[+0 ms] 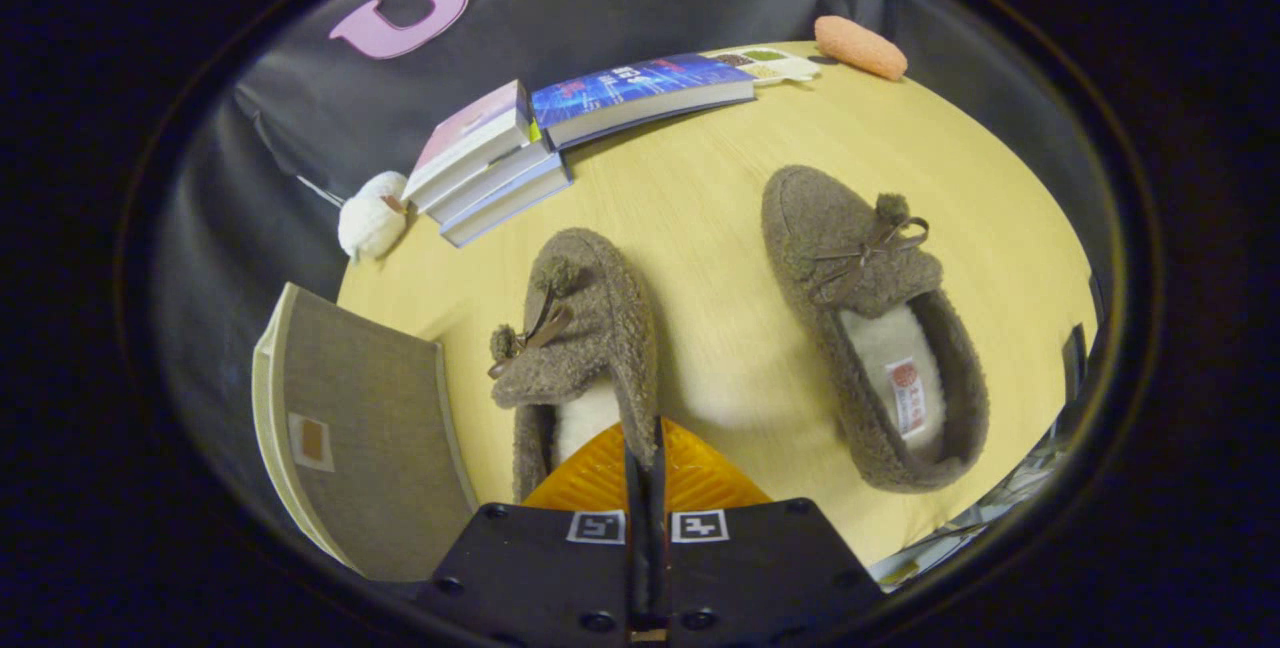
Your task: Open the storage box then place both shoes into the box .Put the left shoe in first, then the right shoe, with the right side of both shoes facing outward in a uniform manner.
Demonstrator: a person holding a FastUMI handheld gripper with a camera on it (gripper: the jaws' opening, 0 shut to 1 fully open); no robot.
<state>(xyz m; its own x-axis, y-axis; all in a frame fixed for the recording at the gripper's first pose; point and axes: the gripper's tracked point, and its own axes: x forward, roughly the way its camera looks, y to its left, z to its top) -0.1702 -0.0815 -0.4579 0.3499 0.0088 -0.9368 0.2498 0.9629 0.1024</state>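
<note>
Looking along my tongs, the gripper [645, 448] has its two fingers pressed close together, only a thin slit between them, and they pinch the side wall of the nearer fuzzy grey-brown slipper with a small brown bow and pompoms [578, 348]; this slipper is tilted, its toe pointing away from me and its pale fleece lining showing just beside my fingers. The wall of the slipper runs into the narrow gap, so both fingers bear on it. Well apart to the right lies the second fuzzy grey-brown slipper of the same make [870, 318], flat on its sole on the light yellow wooden table [700, 208], toe away from me, its opening turned up with a white lining and a small label inside. To the left of my fingers, at the table's near edge, stands the grey fabric-covered storage box with a pale rim [360, 428], a small tag on the face turned to me; I cannot tell whether its lid is open. Beyond the slippers, along the far edge of the table, sit a stack of books [490, 163], a blue-covered book [640, 93] lying beside it, a white fluffy ball [370, 218] to the left of the stack, and an orange oval sponge [860, 46] at the far right corner
</note>
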